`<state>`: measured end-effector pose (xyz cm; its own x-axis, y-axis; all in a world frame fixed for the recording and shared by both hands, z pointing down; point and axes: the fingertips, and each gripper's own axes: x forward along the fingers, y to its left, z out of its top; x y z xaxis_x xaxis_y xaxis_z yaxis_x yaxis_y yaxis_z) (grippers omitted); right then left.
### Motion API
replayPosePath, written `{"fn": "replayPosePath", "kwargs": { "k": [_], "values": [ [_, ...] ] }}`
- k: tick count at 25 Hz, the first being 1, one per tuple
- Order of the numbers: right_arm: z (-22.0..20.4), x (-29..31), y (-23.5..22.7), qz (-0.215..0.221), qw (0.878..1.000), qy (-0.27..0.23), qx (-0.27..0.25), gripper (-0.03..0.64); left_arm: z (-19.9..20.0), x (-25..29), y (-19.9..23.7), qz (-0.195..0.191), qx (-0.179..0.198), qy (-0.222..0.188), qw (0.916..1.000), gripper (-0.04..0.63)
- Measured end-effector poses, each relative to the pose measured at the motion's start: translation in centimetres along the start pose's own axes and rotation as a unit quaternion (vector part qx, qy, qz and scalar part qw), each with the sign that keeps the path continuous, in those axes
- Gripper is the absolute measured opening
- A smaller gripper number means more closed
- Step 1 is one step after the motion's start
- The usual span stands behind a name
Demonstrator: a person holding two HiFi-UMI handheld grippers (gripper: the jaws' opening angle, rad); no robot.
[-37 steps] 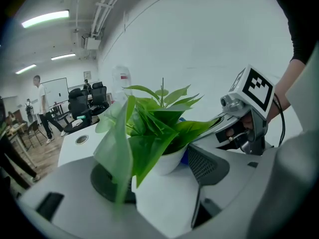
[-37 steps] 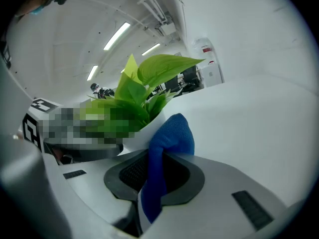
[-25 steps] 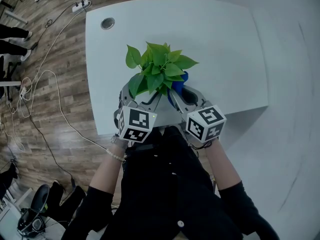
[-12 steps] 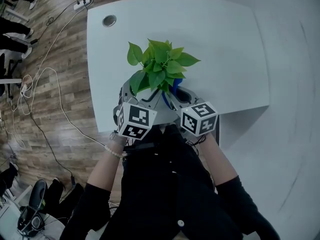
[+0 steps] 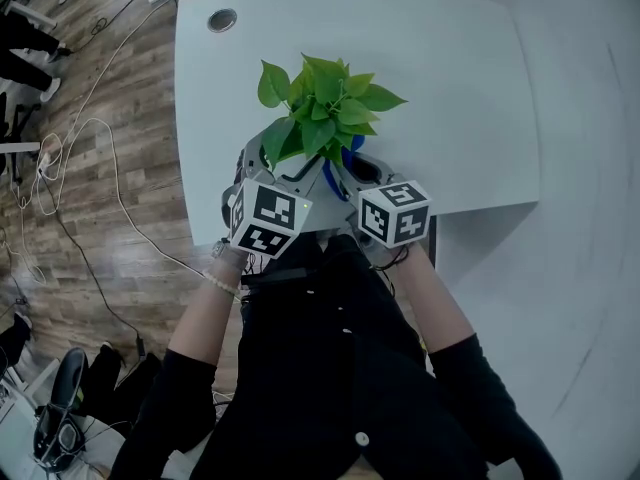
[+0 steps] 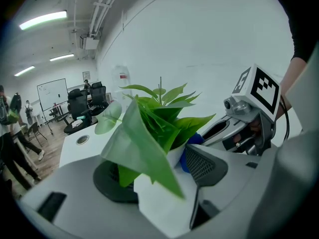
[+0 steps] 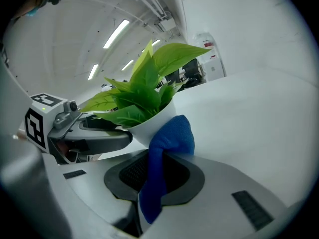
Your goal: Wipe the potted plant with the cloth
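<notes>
The right gripper (image 7: 162,176), clamped on a crumpled blue cloth (image 7: 172,133), had sunk beside the green-leaved plant's (image 5: 325,118) round white pot (image 7: 149,126) at the white table's (image 5: 450,88) near edge. The left gripper's (image 6: 159,183) jaws had just been closing and gripped the pot, so wiping could probably begin.

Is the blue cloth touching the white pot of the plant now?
Touching. The right gripper view shows the blue cloth, held in the right tongs, pressed against the white pot with no gap.
</notes>
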<state>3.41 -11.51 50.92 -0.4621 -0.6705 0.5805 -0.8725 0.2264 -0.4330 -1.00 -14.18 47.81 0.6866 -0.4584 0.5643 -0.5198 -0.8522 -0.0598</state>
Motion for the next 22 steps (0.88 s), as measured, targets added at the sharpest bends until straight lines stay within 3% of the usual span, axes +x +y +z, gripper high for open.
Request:
{"fn": "replayPosePath", "kwargs": {
  "k": [14,22],
  "values": [
    [4.4,-2.3,-1.8,-0.031,0.998,-0.053,-0.025,0.084,-0.5,0.3,0.0,-0.02,-0.01,-0.007,0.9997,0.291],
    [3.6,-4.6,-3.3,-0.072,0.995,-0.051,-0.049,0.084,-1.0,-0.7,-0.4,-0.024,-0.02,-0.015,0.9994,0.271]
  ]
}}
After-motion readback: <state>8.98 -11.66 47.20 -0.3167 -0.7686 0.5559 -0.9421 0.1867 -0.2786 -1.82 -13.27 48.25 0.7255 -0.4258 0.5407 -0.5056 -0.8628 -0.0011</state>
